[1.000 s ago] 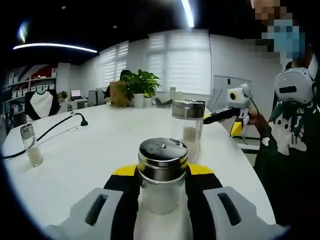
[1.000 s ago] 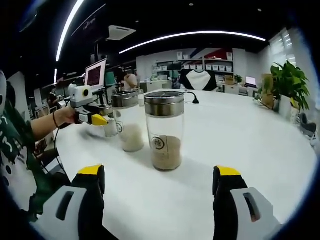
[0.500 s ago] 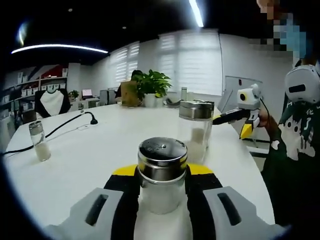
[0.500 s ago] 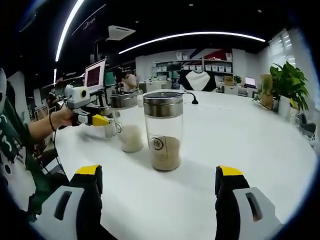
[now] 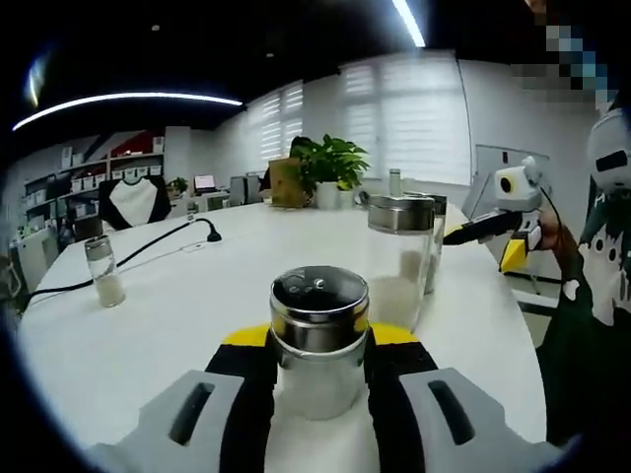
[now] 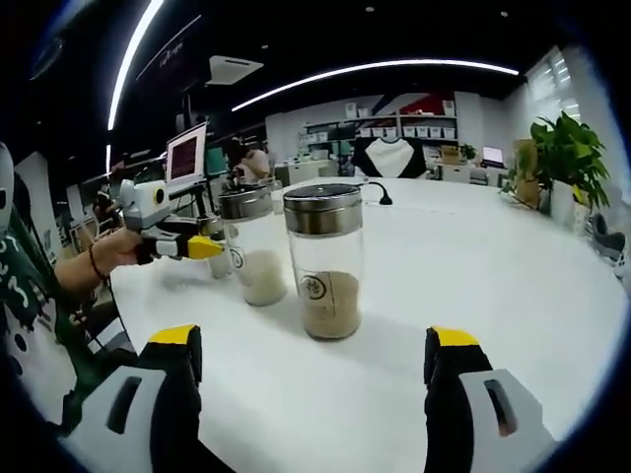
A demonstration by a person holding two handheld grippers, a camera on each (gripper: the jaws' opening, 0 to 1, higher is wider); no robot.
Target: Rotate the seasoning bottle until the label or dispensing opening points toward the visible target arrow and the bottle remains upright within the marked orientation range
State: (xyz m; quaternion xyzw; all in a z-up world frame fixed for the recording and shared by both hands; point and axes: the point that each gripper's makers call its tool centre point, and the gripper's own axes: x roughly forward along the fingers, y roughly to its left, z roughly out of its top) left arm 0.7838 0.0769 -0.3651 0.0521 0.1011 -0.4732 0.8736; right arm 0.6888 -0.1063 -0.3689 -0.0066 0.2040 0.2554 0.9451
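Left hand-held gripper (image 5: 317, 394): jaws closed around seasoning bottle (image 5: 318, 340), steel shaker lid up, bottle upright on white table (image 5: 177, 305). Right hand-held gripper (image 6: 311, 394): jaws spread wide, holding nothing, facing tall jar (image 6: 324, 260) of brown powder just ahead on table. Second jar (image 6: 254, 244), white contents, close beside it. Small shaker (image 5: 103, 271) well apart, near black cable (image 5: 138, 256). Potted plant (image 5: 330, 168) at far edge.

1. Bright ceiling light strips (image 6: 375, 69) and daylight through window blinds (image 5: 414, 108) light the room evenly.
2. Soft glare on the white table (image 6: 473, 266).
3. Fisheye bending curves edges; distant background slightly soft.
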